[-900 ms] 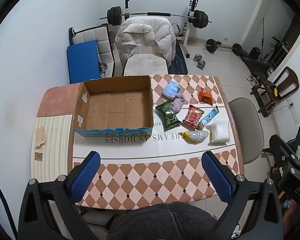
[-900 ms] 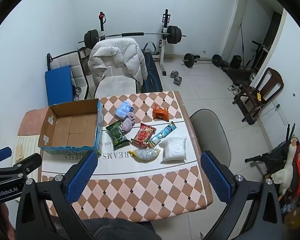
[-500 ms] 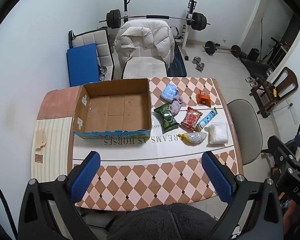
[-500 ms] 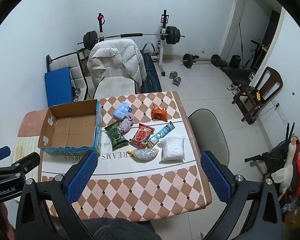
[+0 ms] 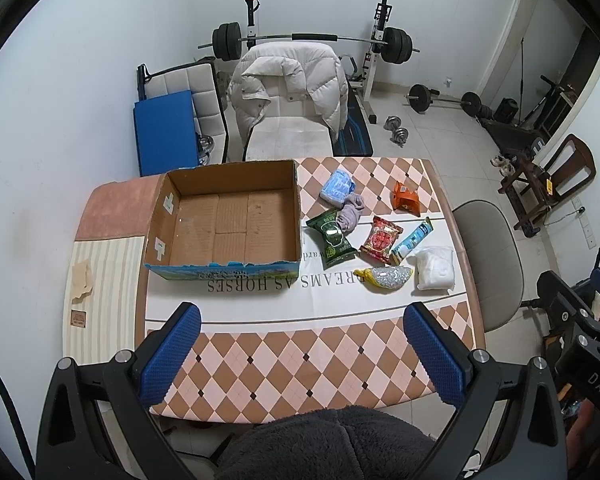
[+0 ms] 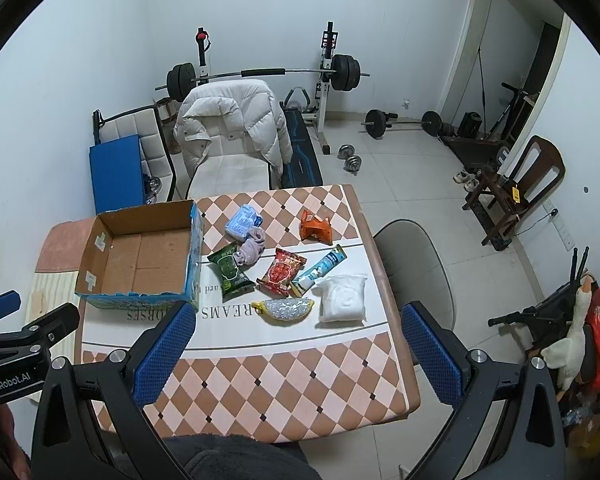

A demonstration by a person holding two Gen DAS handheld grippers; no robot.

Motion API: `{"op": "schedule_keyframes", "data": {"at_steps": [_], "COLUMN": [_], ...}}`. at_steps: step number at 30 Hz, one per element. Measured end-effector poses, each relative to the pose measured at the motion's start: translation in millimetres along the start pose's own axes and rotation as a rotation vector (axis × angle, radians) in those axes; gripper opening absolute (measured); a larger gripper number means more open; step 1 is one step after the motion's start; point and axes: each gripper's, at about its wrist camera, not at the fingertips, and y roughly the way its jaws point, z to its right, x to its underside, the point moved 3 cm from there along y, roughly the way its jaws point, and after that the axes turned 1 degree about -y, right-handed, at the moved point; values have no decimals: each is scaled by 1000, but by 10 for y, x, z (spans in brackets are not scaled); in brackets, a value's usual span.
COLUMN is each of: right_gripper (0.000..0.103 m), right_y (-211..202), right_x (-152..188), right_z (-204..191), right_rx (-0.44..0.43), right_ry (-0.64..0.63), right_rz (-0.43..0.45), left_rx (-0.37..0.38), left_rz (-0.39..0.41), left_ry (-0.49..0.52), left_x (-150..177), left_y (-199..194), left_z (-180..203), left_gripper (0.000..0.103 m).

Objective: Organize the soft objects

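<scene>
An empty cardboard box (image 5: pixel 228 220) stands on the table's left half; it also shows in the right wrist view (image 6: pixel 140 256). To its right lie soft packs: a blue pack (image 5: pixel 336 186), a grey sock (image 5: pixel 350 214), a green pouch (image 5: pixel 332 238), a red pouch (image 5: pixel 381 237), an orange pack (image 5: pixel 406 199), a blue-white tube (image 5: pixel 412 236), a yellow-ended bag (image 5: pixel 388 277) and a white bag (image 5: pixel 435 268). My left gripper (image 5: pixel 300 354) and right gripper (image 6: pixel 296 354) are both open and empty, held high above the table's near edge.
The checkered table (image 5: pixel 300 352) has a grey chair (image 5: pixel 488 256) at its right side and a chair with a white jacket (image 5: pixel 292 84) behind it. A barbell rack (image 5: pixel 312 40), dumbbells and a wooden chair (image 5: pixel 548 184) stand further off.
Both grippers have risen and pulled back a little, so the table looks smaller. Nothing on the table has moved.
</scene>
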Motion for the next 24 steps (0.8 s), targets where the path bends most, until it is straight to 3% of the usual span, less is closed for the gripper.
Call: {"op": "schedule_keyframes", "data": {"at_steps": [24], "right_gripper": [103], "right_y": [-8], "right_x": [-54], "right_z": [66], "right_rx": [-6], "right_ry": [-1], "right_rz": [9], "left_rx": [-2], "left_rz": [8], "left_ry": [-1], "left_x": [-81], "left_y": [-26], "left_z": [37], "left_gripper": [103]}}
